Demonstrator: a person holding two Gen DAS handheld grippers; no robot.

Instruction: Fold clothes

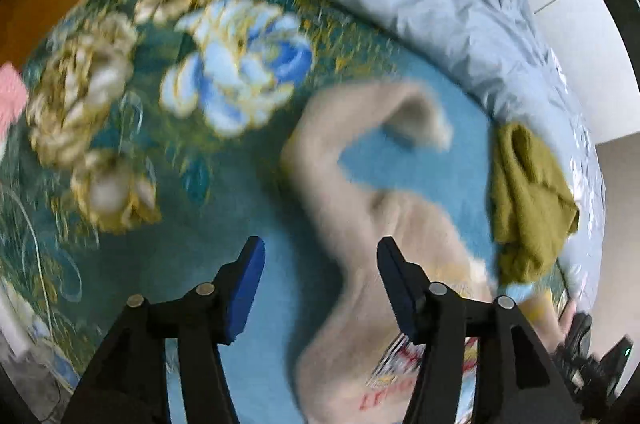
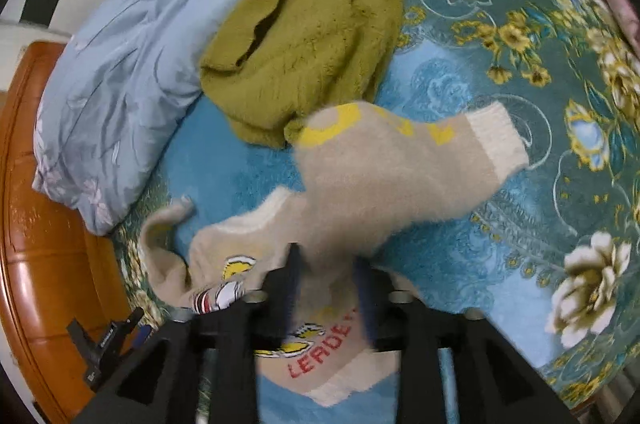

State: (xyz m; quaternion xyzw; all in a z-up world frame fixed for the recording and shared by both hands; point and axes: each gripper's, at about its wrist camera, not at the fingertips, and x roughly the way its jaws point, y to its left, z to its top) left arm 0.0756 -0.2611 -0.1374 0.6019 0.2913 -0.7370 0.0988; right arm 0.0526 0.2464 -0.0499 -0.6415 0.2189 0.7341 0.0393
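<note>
A beige fuzzy sweater point(image 1: 352, 224) with red lettering and a cartoon print lies on the blue floral bedspread point(image 1: 160, 127). My left gripper point(image 1: 320, 256) is open and empty above the sweater's body, one sleeve curling ahead of it. In the right wrist view the sweater point(image 2: 384, 175) has a sleeve with a white cuff lifted across the body. My right gripper point(image 2: 326, 264) is shut on the sweater's fabric near the sleeve's base. The view is blurred by motion.
An olive green fuzzy garment point(image 2: 304, 47) lies crumpled beside the sweater, also in the left wrist view point(image 1: 528, 199). A light blue floral duvet point(image 2: 132, 63) is bunched along the bed's edge. A wooden bed frame point(image 2: 44, 224) borders it. A pink cloth point(image 1: 12, 95) sits at far left.
</note>
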